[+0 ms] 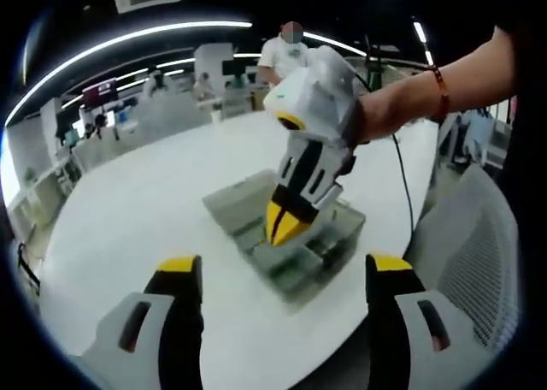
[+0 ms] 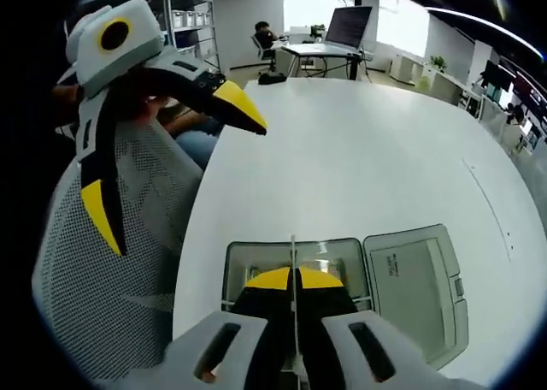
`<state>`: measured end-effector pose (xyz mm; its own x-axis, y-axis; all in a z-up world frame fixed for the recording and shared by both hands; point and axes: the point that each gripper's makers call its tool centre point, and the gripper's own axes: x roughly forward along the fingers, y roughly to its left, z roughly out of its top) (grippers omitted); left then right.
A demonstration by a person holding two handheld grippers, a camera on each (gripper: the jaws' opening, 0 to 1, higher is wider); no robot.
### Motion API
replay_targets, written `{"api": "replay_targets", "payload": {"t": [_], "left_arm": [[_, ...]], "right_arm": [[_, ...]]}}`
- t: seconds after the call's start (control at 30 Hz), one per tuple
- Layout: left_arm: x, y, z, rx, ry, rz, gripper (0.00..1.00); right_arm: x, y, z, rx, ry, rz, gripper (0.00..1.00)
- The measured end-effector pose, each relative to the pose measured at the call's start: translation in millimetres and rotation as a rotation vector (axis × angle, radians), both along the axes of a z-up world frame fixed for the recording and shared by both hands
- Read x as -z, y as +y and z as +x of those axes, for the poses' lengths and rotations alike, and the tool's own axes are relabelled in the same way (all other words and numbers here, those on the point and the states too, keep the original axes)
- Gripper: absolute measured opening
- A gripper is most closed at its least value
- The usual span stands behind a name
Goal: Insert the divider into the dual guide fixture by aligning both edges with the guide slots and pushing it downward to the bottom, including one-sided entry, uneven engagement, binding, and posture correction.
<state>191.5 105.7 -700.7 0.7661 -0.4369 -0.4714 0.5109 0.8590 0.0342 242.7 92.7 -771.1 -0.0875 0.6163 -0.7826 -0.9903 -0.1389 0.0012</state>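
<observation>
Lowering the divider: the right gripper [image 2: 292,280] pinches the thin pale divider [image 2: 292,251] edge-on between pressed-together yellow tips, directly over the open compartment of the fixture [image 2: 342,257]
Step in hand: by my reading, entry of the divider into the guide slots, not yet seated at the bottom
How to do it well: keep the sheet square to the box so both edges meet their slots together; push straight down with a light hold; if one edge catches first, lift that side a little and level the sheet instead of forcing it
Risk: a tilted sheet would likely bind in one slot and flex, since it looks thin
Divider relative to the tool: it runs from between the right gripper's tips toward 12 o'clock in the right gripper view, ending over the far wall of the compartment; whether its edges are already in the slots I cannot tell
Fixture: grey box on the white table [image 2: 367,142], its hinged lid [image 2: 416,280] lying open at 3 o'clock of the tips
Left gripper [image 1: 285,274]: jaws spread wide and empty, held back from the box, which sits at 12 o'clock of them in the left gripper view
Nearby: a mesh chair [image 2: 120,262] at the table edge
</observation>
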Motion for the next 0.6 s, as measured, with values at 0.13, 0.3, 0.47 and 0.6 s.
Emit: {"api": "replay_targets", "payload": {"t": [0.13,0.3,0.47,0.6], "left_arm": [[0.8,0,-1.2,0.0,0.007,0.003,0.77],[1.2,-4,-1.1,0.011,0.011,0.003,0.77],[0.1,-8,-0.2,0.017,0.008,-0.001,0.77],[1.8,-11,-1.4,0.027,0.017,0.004,0.77]], "right_arm": [[5.7,0,0,-0.005,-0.018,-0.025,0.0],[6.6,0,1,-0.006,-0.026,-0.044,0.0],[8.3,1,1,0.001,-0.029,-0.063,0.0],[10.4,2,1,-0.001,-0.036,-0.093,0.0]]}}
